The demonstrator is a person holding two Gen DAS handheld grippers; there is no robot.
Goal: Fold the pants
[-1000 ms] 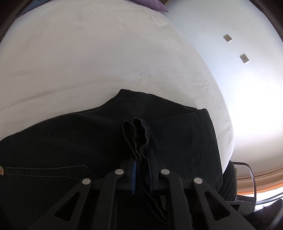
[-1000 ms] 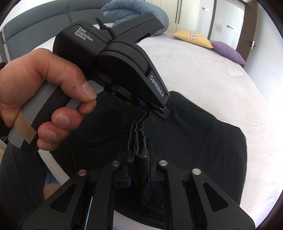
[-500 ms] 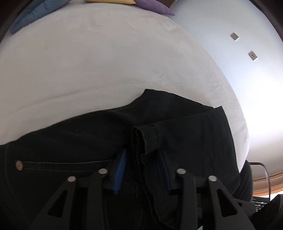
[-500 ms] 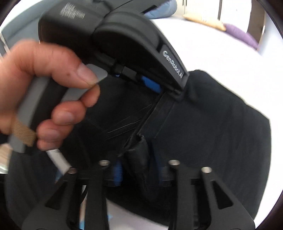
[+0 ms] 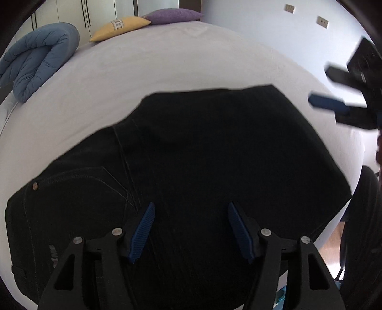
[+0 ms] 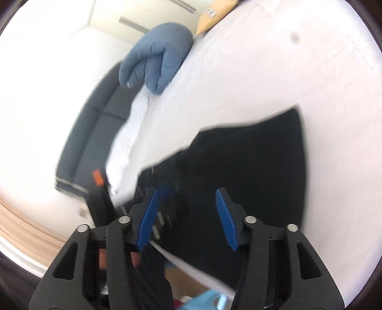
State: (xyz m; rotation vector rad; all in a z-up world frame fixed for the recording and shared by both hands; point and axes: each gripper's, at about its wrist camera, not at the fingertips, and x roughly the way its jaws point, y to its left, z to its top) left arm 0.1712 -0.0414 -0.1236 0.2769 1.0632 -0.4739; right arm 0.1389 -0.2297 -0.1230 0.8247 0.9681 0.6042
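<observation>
The black pants (image 5: 203, 155) lie folded flat on the white bed (image 5: 167, 59), near its front edge. My left gripper (image 5: 191, 229) is open and empty, raised above the near part of the pants. My right gripper (image 6: 186, 219) is open and empty too, above the pants (image 6: 250, 167) near the bed's edge. The right gripper also shows at the right rim of the left wrist view (image 5: 346, 105), blurred. The right wrist view is blurred by motion.
A rolled blue duvet (image 5: 38, 66), a yellow pillow (image 5: 119, 26) and a purple pillow (image 5: 172, 15) lie at the bed's far end. A dark grey headboard (image 6: 95, 128) stands to the left in the right wrist view. The wall (image 5: 274, 31) is at right.
Both grippers have opened and let go of the pants' hem, which now lies flat on the folded pants. Both have lifted and drawn back, and the right one has swung away.
</observation>
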